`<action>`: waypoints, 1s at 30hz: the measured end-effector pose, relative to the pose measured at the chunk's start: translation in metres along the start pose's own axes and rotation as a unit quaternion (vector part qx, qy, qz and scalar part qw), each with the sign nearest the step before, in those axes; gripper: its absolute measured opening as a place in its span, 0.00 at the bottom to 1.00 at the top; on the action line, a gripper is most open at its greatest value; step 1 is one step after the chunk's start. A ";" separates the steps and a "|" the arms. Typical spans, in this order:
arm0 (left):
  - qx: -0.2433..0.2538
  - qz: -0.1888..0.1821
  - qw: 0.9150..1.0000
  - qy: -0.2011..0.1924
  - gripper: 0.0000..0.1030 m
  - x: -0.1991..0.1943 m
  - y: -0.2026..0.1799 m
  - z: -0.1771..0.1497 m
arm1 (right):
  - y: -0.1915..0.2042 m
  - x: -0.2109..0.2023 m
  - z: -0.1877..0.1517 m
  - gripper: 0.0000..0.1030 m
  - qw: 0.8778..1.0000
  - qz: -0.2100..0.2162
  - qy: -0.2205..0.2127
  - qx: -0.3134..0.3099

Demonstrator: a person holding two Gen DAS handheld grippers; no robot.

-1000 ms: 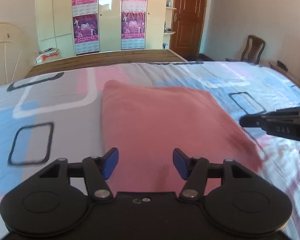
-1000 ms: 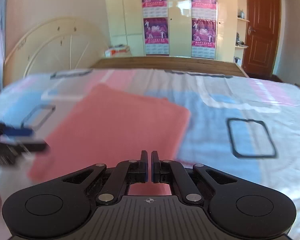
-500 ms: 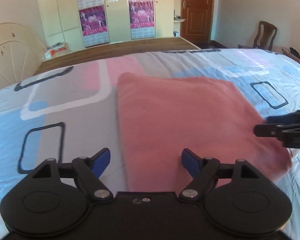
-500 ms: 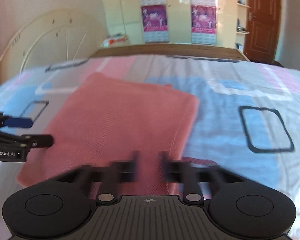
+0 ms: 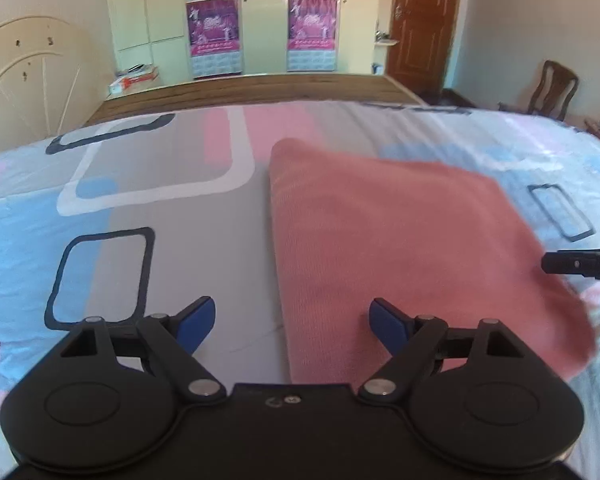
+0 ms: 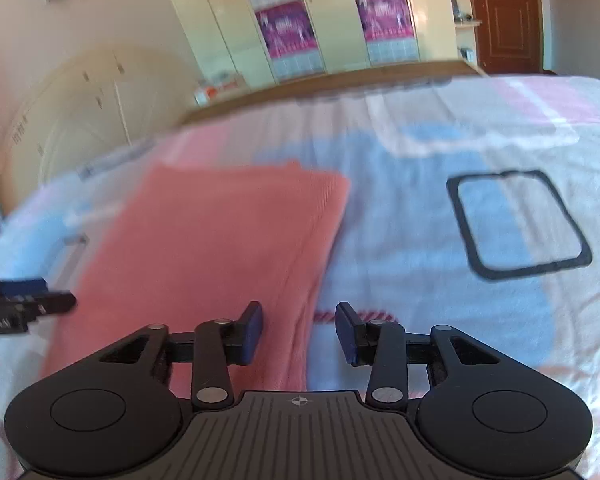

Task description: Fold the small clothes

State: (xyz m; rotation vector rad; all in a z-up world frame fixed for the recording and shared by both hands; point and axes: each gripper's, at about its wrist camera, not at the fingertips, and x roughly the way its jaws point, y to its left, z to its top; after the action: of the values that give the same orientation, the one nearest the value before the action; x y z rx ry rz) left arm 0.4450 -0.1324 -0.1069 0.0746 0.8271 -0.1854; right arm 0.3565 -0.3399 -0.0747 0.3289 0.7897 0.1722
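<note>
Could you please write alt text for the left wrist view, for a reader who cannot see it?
A folded pink cloth lies flat on a bed sheet patterned in blue, pink and grey. The left gripper, jaws opening and empty, straddles the cloth's near left edge. The right gripper reaches in at the cloth's right side; wardrobes and a brown door stand behind.

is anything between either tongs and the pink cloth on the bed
Nothing visible. The left tongs straddle the left edge of the pink cloth, the right tongs its right edge; their jaws are closing, not yet pinching it. Only bedsheet surrounds it.
</note>
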 end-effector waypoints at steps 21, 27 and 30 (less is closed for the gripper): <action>-0.175 -0.203 0.960 0.078 0.78 0.066 0.045 -0.002 | -0.060 0.059 0.026 0.67 0.959 0.215 0.099 0.156; -0.144 -0.188 0.967 0.088 0.71 0.063 0.039 0.005 | -0.044 0.067 0.029 0.66 0.960 0.223 0.105 0.133; -0.140 -0.181 0.969 0.092 0.73 0.060 0.041 0.005 | -0.051 0.058 0.026 0.61 0.963 0.215 0.100 0.125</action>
State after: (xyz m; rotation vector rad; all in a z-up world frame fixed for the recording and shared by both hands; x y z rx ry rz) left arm 0.4967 -0.1011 -0.1480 -0.3330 1.0410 -0.4082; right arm 0.4172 -0.3775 -0.1138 0.7310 0.9349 0.5223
